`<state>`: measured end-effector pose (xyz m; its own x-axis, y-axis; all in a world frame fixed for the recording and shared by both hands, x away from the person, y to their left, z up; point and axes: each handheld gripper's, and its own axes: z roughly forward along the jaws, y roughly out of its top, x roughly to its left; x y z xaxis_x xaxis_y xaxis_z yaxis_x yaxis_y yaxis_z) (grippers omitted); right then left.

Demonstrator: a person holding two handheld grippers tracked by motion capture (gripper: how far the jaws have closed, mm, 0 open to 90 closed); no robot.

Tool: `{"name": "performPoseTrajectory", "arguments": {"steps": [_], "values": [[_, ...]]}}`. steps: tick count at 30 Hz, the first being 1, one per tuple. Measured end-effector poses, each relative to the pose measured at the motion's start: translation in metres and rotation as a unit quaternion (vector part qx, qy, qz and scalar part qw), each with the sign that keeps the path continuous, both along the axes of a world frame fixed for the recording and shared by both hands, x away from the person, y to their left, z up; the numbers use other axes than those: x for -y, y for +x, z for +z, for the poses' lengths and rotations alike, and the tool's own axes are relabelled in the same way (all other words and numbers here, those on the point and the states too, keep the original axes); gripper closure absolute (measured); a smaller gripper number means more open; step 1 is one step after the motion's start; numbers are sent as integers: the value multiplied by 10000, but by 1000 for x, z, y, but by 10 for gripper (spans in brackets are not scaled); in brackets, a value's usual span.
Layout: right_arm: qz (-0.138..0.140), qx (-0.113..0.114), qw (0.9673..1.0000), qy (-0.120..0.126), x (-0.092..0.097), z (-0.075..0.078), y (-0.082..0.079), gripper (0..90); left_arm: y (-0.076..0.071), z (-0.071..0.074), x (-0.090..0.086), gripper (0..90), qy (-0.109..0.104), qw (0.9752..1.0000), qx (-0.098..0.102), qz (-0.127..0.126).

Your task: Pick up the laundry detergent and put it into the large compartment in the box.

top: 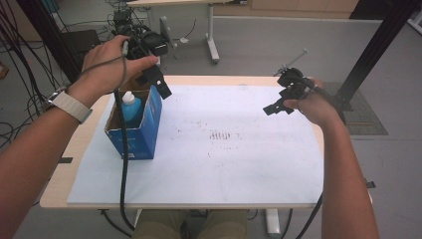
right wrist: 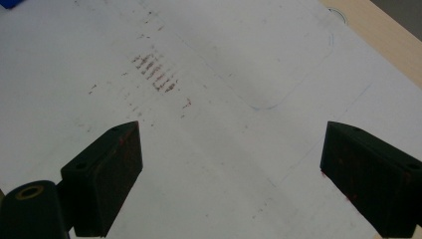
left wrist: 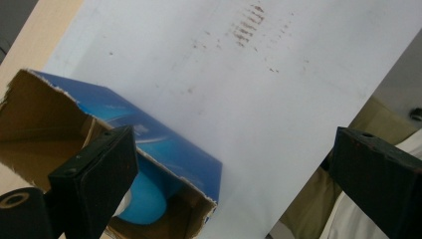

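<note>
Blue box [top: 135,130] beneath left gripper [top: 158,83].

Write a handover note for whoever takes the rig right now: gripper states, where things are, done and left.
Left hand-held gripper: open, holding nothing, raised above the far side of the blue box.
Right hand-held gripper: open, holding nothing, held over the right part of the white mat, away from the box.
Blue box: stands at the mat's left edge, top torn open. A blue bottle with a white cap stands inside it, untouched.
Done: nothing visibly gripped or moved.
Left: probably lower the left gripper into the box, close on the bottle and lift it out; the right could steady the box.
</note>
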<state>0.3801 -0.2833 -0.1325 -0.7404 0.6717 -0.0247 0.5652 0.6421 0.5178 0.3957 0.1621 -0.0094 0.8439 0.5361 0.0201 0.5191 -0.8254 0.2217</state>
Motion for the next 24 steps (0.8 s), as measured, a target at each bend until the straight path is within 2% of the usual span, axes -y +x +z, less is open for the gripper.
{"name": "performPoseTrajectory", "arguments": {"steps": [5, 8, 17, 24], "values": [[-56, -14, 10000, -5, 2, 0, -2, 95, 1, -3, 10, 56, -15, 9993, -75, -368], [-73, -17, 10000, -1, 4, -1, -4, 94, -1, -5, 14, 57, -84, 9985, -34, -536], [-120, -32, 9999, 4, 7, -3, -6, 95, -2, -15, 27, 56, -103, 9964, -80, -834], [-153, -22, 9999, 0, 8, -2, -6, 95, -4, -26, 37, 55, -72, 9933, -146, -1140]]}}
